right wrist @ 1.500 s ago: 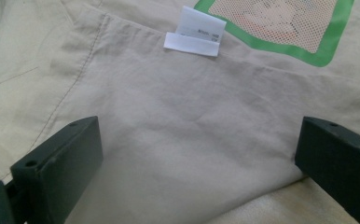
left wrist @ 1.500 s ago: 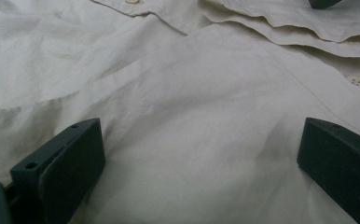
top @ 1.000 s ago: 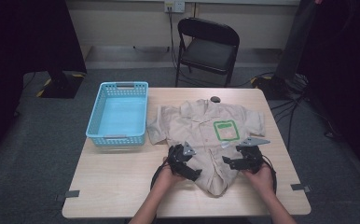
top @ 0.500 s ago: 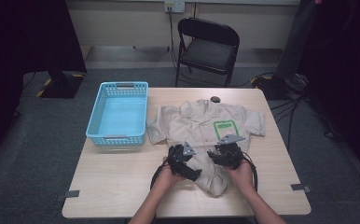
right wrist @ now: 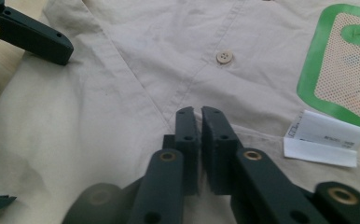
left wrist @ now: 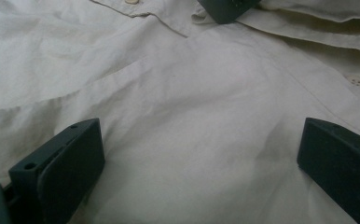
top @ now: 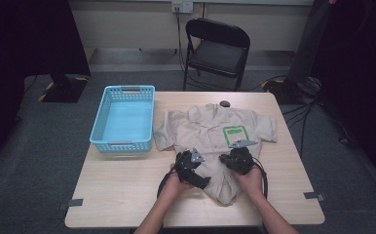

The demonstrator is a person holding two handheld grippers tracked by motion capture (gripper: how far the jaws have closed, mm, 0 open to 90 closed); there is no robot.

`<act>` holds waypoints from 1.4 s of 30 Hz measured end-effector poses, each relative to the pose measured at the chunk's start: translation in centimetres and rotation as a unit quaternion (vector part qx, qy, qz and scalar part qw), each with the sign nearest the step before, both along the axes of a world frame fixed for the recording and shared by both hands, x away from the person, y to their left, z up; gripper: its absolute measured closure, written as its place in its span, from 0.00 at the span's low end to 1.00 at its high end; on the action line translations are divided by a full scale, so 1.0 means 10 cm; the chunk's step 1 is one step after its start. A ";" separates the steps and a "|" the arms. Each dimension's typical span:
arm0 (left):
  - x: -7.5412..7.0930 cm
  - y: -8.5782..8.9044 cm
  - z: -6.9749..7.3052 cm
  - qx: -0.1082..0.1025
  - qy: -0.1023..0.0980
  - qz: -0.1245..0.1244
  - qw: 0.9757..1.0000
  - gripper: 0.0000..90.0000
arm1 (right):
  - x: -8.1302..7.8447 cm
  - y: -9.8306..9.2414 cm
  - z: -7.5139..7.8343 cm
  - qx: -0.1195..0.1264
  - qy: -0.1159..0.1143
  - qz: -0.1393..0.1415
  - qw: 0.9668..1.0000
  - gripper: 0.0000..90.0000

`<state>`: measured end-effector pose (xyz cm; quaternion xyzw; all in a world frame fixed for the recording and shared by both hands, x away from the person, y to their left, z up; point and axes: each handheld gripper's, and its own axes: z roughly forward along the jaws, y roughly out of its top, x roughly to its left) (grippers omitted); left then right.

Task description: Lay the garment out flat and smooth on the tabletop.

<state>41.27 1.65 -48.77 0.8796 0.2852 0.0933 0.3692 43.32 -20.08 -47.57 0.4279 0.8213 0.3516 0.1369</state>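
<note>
A beige short-sleeved shirt (top: 210, 124) (left wrist: 192, 107) (right wrist: 122, 70) lies spread front-up on the wooden table (top: 127, 190). It has a green patch (top: 235, 132) (right wrist: 346, 60) on the chest. My left gripper (top: 193, 170) (left wrist: 197, 154) rests open on the lower front, bare cloth between its wide jaws. My right gripper (top: 232, 161) (right wrist: 197, 112) sits at the button strip below a button (right wrist: 224, 57). Its jaws have just been closing and now stand shut, pinching the shirt's front edge. A white label (right wrist: 322, 137) lies beside it.
A light blue plastic basket (top: 122, 141) stands left of the shirt, nothing in it. A small dark object (top: 224, 103) sits at the table's far edge. A black folding chair (top: 220, 44) stands beyond the table.
My right gripper moved left, from the shirt's right side to its button strip, and its jaws went from open to shut. The left gripper stayed put.
</note>
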 end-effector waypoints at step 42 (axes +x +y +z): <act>0.00 0.00 0.00 0.000 0.000 0.000 1.000 0.00 | -0.21 -0.28 0.35 0.005 -0.026 0.015 1.000 0.97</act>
